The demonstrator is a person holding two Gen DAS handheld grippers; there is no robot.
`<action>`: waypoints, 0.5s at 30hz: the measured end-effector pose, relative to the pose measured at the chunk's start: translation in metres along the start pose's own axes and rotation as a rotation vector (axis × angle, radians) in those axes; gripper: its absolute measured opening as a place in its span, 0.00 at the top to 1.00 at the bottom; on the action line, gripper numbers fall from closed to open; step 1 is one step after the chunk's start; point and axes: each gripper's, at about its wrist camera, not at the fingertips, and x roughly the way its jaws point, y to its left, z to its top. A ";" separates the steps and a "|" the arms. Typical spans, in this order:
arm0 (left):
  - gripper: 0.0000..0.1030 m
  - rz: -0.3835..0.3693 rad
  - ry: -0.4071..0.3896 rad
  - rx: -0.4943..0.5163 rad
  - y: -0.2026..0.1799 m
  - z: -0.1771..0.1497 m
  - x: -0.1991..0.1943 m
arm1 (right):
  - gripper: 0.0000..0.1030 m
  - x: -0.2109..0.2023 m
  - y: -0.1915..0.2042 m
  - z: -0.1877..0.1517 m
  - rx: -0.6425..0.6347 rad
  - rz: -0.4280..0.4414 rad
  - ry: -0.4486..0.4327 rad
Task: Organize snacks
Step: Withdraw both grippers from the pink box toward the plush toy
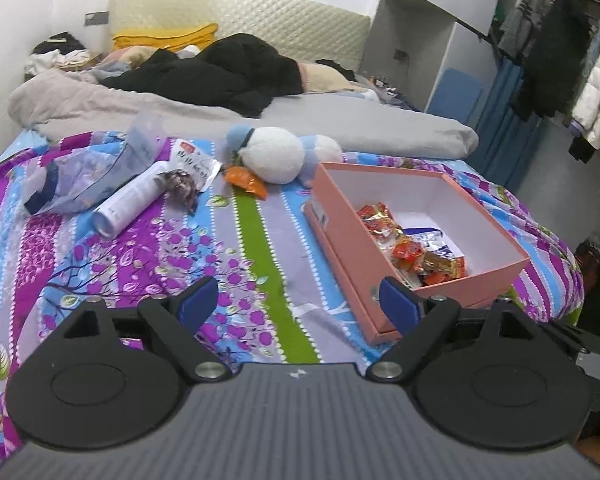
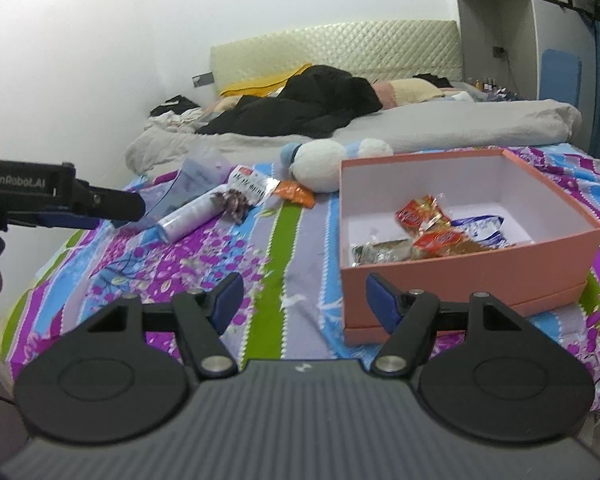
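The loose snack packets (image 2: 244,196) are seen ahead-left on the bedspread, lying lengthwise toward the pink box (image 2: 472,276), nearer the empty, wide-apart left gripper (image 1: 296,304) than the equally empty, parted right gripper (image 2: 300,300)

Bright, even light; fisheye-bent, soft edges

Empty left tongs (image 1: 298,300) gape above bedspread (image 1: 236,248) beside snack-filled pink box (image 1: 428,280).
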 end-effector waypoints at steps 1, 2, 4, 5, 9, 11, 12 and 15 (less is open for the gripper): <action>0.12 0.005 0.000 -0.003 0.002 0.000 0.001 | 0.33 0.002 0.001 0.000 -0.001 0.003 0.005; 0.12 0.009 0.001 -0.006 0.004 0.001 0.002 | 0.33 0.004 0.003 0.000 -0.001 0.003 0.005; 0.11 0.013 0.000 -0.012 0.007 0.002 0.005 | 0.33 0.007 0.004 0.001 -0.006 0.007 0.004; 0.10 0.014 -0.001 -0.014 0.009 0.004 0.007 | 0.33 0.009 0.005 0.002 -0.009 0.008 0.004; 0.09 0.017 -0.010 -0.014 0.014 0.009 0.015 | 0.33 0.018 0.007 0.005 -0.018 0.015 0.002; 0.08 0.019 -0.015 -0.015 0.018 0.011 0.019 | 0.32 0.024 0.009 0.008 -0.024 0.017 -0.005; 0.08 0.023 -0.015 -0.016 0.020 0.012 0.022 | 0.33 0.027 0.010 0.010 -0.028 0.017 -0.007; 0.08 0.031 -0.016 -0.026 0.028 0.018 0.030 | 0.33 0.038 0.015 0.016 -0.039 0.020 -0.013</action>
